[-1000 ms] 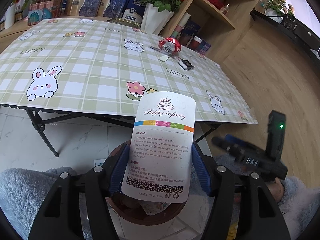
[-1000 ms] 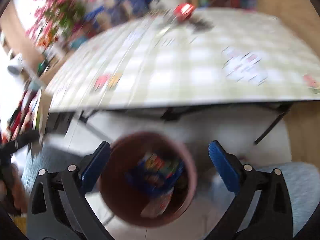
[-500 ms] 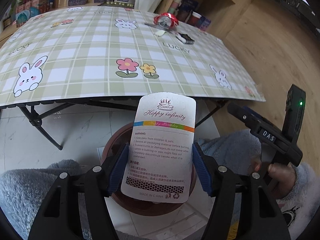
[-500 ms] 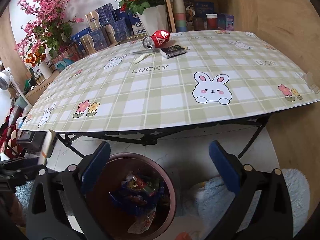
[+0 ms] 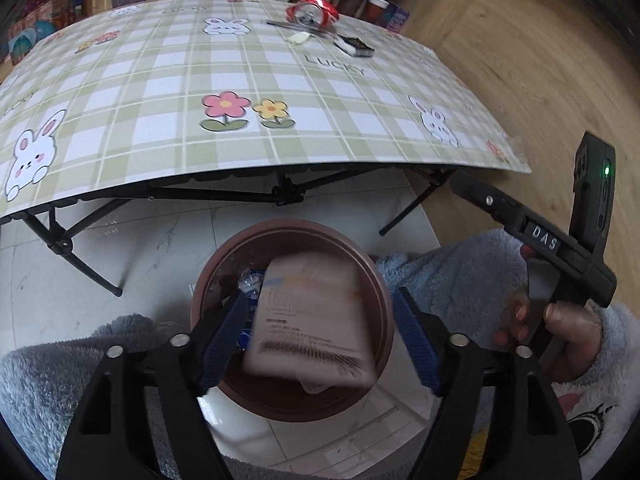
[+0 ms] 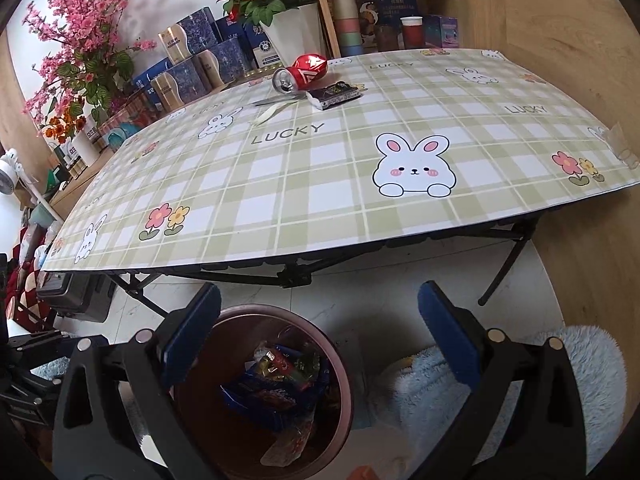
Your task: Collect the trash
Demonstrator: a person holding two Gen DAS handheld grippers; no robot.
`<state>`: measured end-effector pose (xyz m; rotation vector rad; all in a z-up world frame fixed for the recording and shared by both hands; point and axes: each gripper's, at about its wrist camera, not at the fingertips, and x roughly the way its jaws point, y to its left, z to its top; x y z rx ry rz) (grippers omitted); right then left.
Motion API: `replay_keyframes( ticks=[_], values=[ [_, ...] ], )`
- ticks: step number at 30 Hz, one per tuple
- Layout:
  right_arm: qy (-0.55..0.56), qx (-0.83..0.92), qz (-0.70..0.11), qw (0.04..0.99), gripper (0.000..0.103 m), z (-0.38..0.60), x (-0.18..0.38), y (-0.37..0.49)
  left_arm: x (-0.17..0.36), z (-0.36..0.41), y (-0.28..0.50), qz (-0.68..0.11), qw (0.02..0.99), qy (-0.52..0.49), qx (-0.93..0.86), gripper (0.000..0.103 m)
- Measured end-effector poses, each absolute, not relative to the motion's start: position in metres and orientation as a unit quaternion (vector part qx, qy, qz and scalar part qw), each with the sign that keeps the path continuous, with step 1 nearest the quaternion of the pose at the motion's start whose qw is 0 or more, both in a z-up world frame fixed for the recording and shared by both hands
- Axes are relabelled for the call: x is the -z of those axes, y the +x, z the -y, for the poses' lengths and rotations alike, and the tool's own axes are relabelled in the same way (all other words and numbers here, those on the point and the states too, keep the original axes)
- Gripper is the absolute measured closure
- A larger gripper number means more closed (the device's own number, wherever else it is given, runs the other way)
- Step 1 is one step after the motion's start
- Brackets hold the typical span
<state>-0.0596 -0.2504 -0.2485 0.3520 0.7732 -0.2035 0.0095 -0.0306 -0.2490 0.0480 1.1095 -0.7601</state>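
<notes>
My left gripper (image 5: 320, 340) is open above the brown trash bin (image 5: 224, 268). A white printed card (image 5: 312, 320), blurred, is loose between the fingers and over the bin's mouth. My right gripper (image 6: 320, 336) is open and empty above the same bin (image 6: 340, 376), which holds several wrappers (image 6: 276, 380). On the far side of the checked table lie a crushed red can (image 6: 302, 72), a dark small packet (image 6: 334, 94) and a pale strip (image 6: 268, 114). The can also shows in the left wrist view (image 5: 312, 14).
The folding table (image 6: 320, 200) has black legs (image 5: 288, 194) standing on white floor tiles next to the bin. Boxes, a white vase of roses (image 6: 292, 32) and pink flowers (image 6: 80, 40) line the far edge. The right gripper's body (image 5: 560, 240) shows in the left wrist view.
My left gripper has opened and the white card has dropped out of its grip toward the bin. Both views tilted further down over the bin. The right gripper stayed open.
</notes>
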Motion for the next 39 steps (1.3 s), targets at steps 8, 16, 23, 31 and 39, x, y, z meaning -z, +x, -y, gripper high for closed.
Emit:
replay_keyframes(
  ticks=[8, 16, 23, 31, 39],
  values=[
    [0.166, 0.102, -0.382, 0.904, 0.006, 0.246, 0.251, -0.059, 0.236, -0.001, 0.02, -0.486, 0.814, -0.055, 0.314, 0.021],
    [0.161, 0.1, -0.386, 0.903, 0.006, 0.245, 0.252, -0.054, 0.229, -0.028, 0.037, -0.473, 0.837, -0.099, 0.258, 0.018],
    [0.159, 0.099, -0.386, 0.903, 0.006, 0.245, 0.251, -0.051, 0.215, -0.037, 0.053, -0.454, 0.852, -0.089, 0.244, 0.018],
    [0.142, 0.103, -0.365, 0.914, 0.006, 0.256, 0.237, -0.038, 0.195, -0.021, 0.08, -0.43, 0.865, -0.059, 0.254, 0.018],
    [0.082, 0.094, -0.337, 0.933, 0.006, 0.296, 0.201, 0.023, 0.191, 0.006, 0.131, -0.439, 0.854, -0.061, 0.272, 0.018]
  ],
)
